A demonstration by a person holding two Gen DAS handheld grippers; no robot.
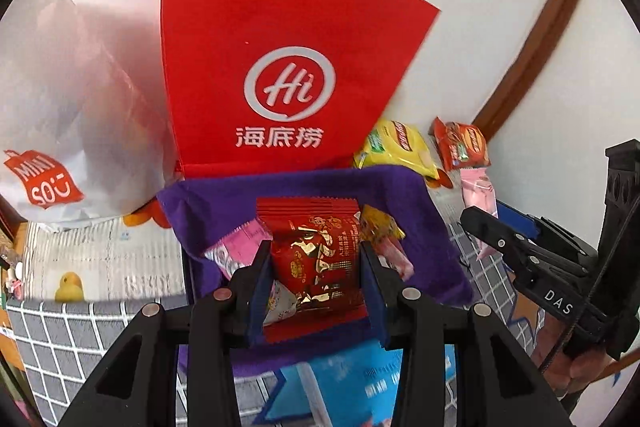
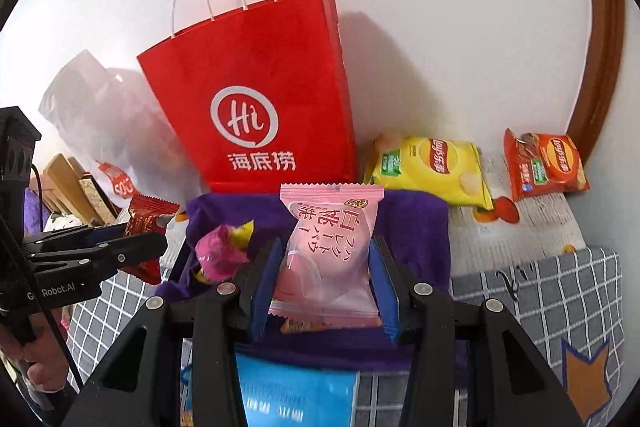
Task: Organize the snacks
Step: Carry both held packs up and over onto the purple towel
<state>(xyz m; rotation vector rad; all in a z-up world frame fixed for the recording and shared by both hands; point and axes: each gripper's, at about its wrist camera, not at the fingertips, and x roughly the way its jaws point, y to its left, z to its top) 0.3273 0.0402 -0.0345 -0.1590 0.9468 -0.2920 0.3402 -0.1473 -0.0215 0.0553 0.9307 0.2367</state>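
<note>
My left gripper (image 1: 316,267) is shut on a red snack packet (image 1: 316,251) and holds it above the purple cloth-lined box (image 1: 412,203). My right gripper (image 2: 326,267) is shut on a pink snack packet (image 2: 332,247) over the same purple box (image 2: 412,227). Small pink and yellow wrapped snacks (image 1: 384,239) lie inside the box; a pink and yellow one (image 2: 224,247) also shows in the right wrist view. The right gripper (image 1: 476,227) appears at the right of the left wrist view with its pink packet (image 1: 480,195). The left gripper (image 2: 152,243) appears at the left of the right wrist view.
A red paper bag (image 1: 280,75) stands behind the box against the white wall. A white Miniso bag (image 1: 60,131) is to its left. A yellow chip bag (image 2: 436,167) and an orange chip bag (image 2: 544,163) lie at the back right. A blue packet (image 2: 296,391) lies in front.
</note>
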